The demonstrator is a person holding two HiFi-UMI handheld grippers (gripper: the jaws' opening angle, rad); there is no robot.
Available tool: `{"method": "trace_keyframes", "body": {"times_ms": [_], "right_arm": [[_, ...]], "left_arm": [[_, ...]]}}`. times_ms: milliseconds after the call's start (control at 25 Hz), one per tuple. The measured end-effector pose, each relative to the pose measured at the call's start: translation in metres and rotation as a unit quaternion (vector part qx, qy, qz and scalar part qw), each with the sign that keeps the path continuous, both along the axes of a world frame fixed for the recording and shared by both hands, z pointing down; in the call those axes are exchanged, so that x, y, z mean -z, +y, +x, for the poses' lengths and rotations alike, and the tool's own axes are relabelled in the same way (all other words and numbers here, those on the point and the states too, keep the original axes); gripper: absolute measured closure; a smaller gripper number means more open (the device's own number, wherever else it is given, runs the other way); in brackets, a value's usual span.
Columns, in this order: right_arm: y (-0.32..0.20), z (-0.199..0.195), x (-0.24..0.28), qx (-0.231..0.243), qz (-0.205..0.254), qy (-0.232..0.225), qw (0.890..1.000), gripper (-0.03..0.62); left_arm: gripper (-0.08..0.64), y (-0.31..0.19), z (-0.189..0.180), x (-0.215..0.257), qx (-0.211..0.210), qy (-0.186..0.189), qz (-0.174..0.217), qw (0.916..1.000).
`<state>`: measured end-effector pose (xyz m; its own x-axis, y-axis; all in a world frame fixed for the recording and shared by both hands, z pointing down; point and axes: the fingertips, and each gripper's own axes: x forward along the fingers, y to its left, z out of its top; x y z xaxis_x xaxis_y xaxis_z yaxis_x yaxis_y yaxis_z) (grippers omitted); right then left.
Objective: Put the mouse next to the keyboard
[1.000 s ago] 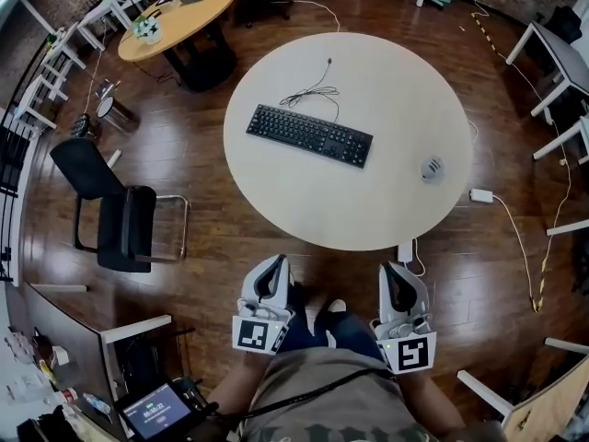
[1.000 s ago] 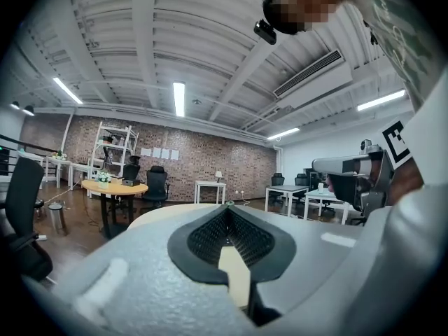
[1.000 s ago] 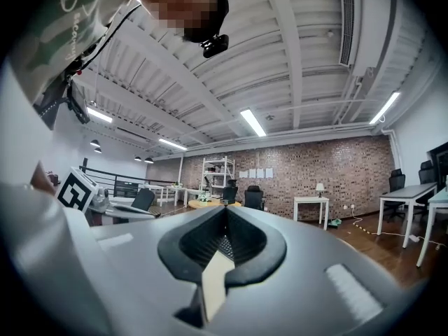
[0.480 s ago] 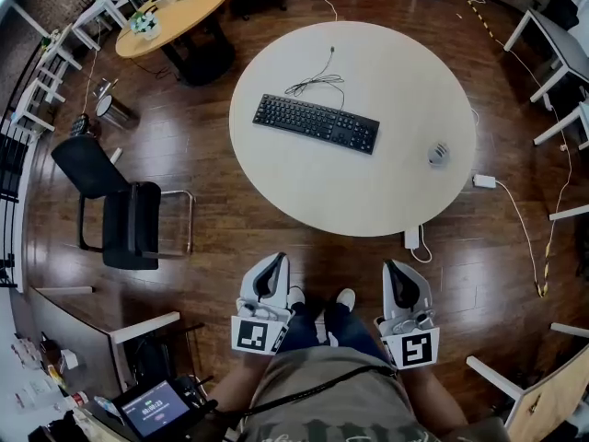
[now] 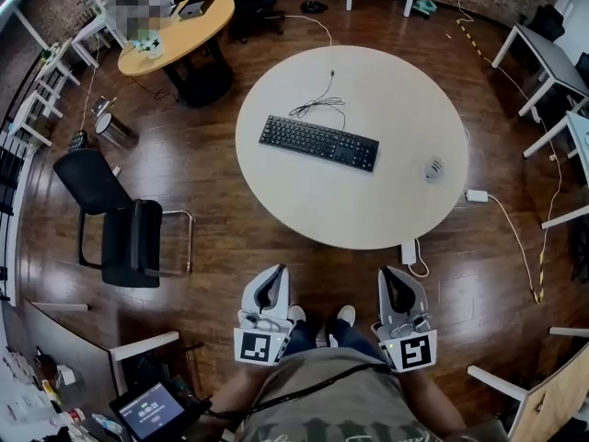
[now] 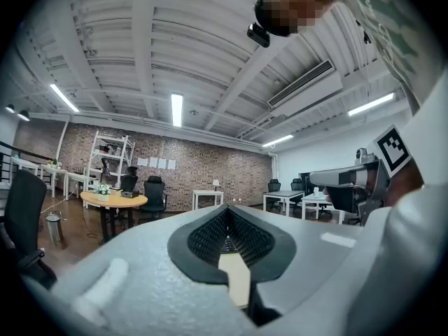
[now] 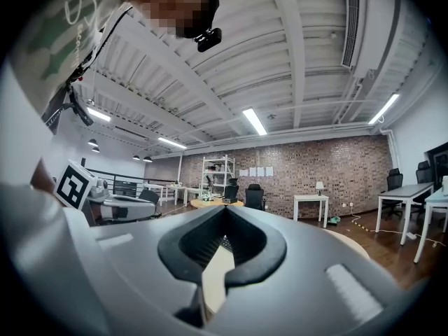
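Hovering off table [image 5: 363, 221] edge, left hand-held gripper [image 5: 274, 273], right hand-held gripper [image 5: 390, 275] both closed, mouse [image 5: 433, 169] near rim

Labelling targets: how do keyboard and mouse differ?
The keyboard is black, long and lies near the middle; the mouse is small, pale and sits near the right edge. The keyboard trails a cable; none shows on the mouse. Both rest on the table, apart.

round table [image 5: 350, 212] centre | black chair [image 5: 124, 233] left on wood floor [image 5: 202, 182] | yellow table [image 5: 184, 28] far left | white adapter [image 5: 477, 195] on floor, right of round table | white desks [image 5: 543, 53] far right
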<state>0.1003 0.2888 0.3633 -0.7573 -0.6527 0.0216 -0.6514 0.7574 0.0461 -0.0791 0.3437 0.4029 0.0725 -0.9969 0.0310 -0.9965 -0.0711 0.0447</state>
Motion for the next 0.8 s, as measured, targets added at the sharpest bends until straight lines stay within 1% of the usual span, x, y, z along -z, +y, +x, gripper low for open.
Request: {"method": "trace_keyframes", "body": {"times_ms": [120, 240, 480, 640, 720, 800], "right_arm": [[0.002, -0.009, 0.007, 0.004, 0.014, 0.017, 1.000, 0.591], [0.008, -0.016, 0.009, 0.001, 0.014, 0.027, 1.000, 0.591], [0.018, -0.025, 0.011, -0.005, 0.004, 0.023, 1.000, 0.591], [0.022, -0.031, 0.011, -0.002, 0.007, 0.022, 1.000, 0.591], [0.024, -0.033, 0.013, -0.004, 0.006, 0.023, 1.000, 0.591], [0.026, -0.036, 0.018, -0.003, 0.015, 0.021, 1.000, 0.591]], "left_arm": [[0.558, 0.004, -0.002, 0.008, -0.003, 0.013, 0.003, 0.9999], [0.558, 0.009, -0.004, 0.012, -0.007, 0.018, 0.009, 0.9998], [0.558, 0.016, -0.017, 0.018, -0.001, 0.016, 0.023, 0.9996], [0.558, 0.018, -0.026, 0.023, 0.010, 0.017, 0.036, 0.9992], [0.558, 0.021, -0.029, 0.024, 0.012, 0.018, 0.035, 0.9992], [0.558, 0.025, -0.032, 0.025, 0.012, 0.019, 0.035, 0.9991]]}}
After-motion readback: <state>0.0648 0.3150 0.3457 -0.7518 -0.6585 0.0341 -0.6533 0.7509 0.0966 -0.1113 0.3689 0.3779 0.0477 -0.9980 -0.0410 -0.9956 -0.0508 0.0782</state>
